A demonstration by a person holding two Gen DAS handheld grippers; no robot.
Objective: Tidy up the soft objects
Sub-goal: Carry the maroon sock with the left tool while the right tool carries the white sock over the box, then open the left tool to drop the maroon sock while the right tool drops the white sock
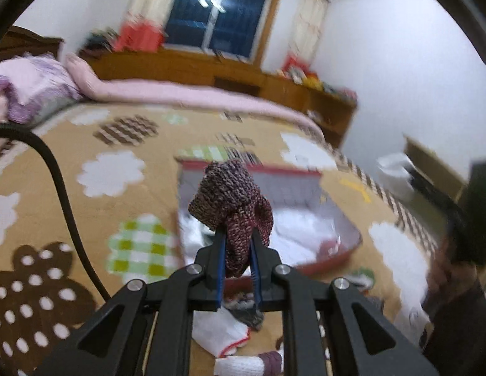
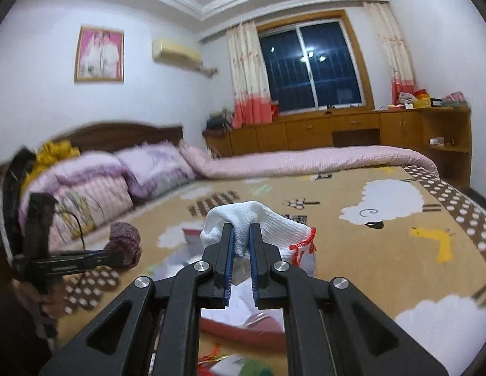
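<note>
My left gripper [image 1: 237, 234] is shut on a dark red and purple knitted piece [image 1: 232, 197], which bunches above the fingertips and hangs down between them. It hovers over a red-rimmed storage box [image 1: 305, 170] with white cloth inside, lying on the bed. My right gripper [image 2: 242, 230] is shut on a white knitted glove with a red-stitched cuff [image 2: 268, 224], held above the same box [image 2: 243, 329]. In the right wrist view the left gripper [image 2: 119, 257] shows at the left with the knitted piece [image 2: 125, 238].
A tan patterned bedspread [image 1: 86, 213] covers the bed. More white and dark soft items [image 1: 230, 335] lie on it near the box. Pink quilt and pillows [image 2: 123, 172] sit at the headboard. Wooden cabinets [image 2: 337, 128] line the window wall. A person's hand [image 2: 51, 304] holds the left gripper.
</note>
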